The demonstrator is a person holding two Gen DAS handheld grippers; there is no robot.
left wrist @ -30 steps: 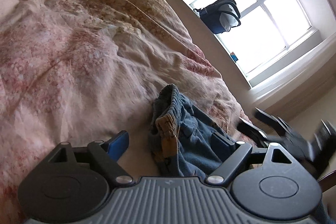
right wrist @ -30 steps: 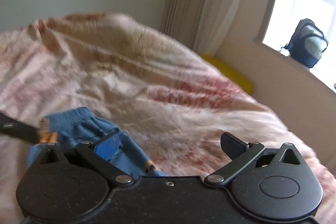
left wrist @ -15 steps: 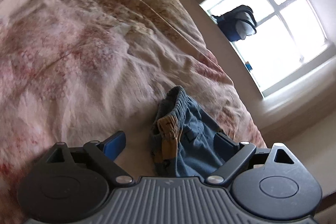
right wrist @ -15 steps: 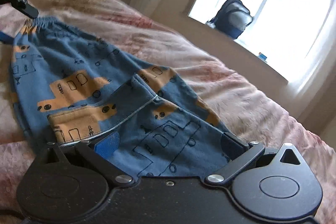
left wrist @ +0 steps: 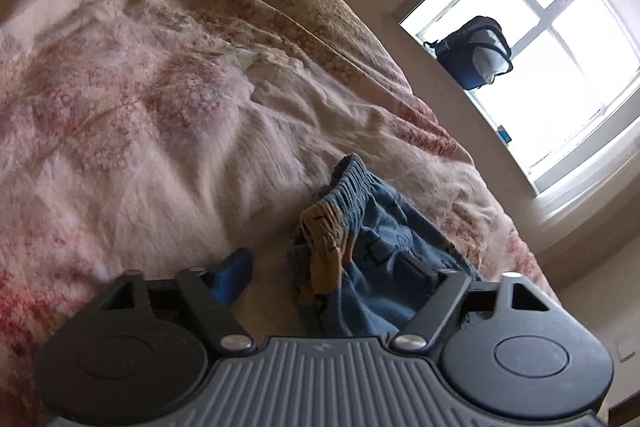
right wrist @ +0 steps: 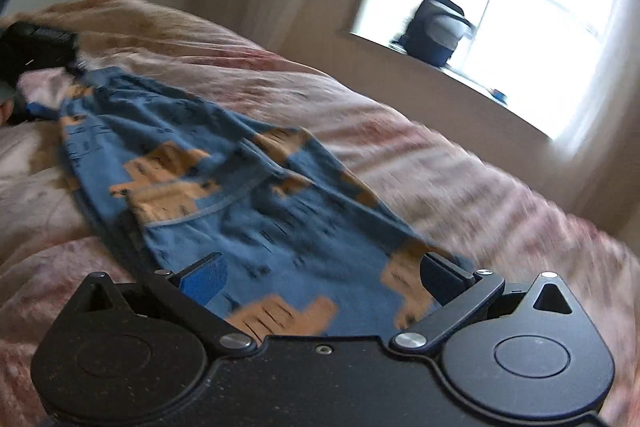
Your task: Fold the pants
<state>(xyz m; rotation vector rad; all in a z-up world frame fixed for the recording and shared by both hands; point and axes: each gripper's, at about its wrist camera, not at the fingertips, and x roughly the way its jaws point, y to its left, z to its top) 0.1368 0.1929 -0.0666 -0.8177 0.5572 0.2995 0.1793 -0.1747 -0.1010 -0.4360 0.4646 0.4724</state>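
pants (right wrist: 224, 187) on bed (left wrist: 140, 131) | backpack (left wrist: 474, 53) on windowsill behind bed

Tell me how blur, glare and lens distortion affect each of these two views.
Left wrist view: mostly sharp, the window blown out white, its frame bowed by the fisheye. Right wrist view: smeared by motion blur, the pants print and the bedspread streaked, the backpack soft against the window's glare.

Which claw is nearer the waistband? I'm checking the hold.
Left. The left claw sits right at the waistband; the right claw is at the pants' far end.
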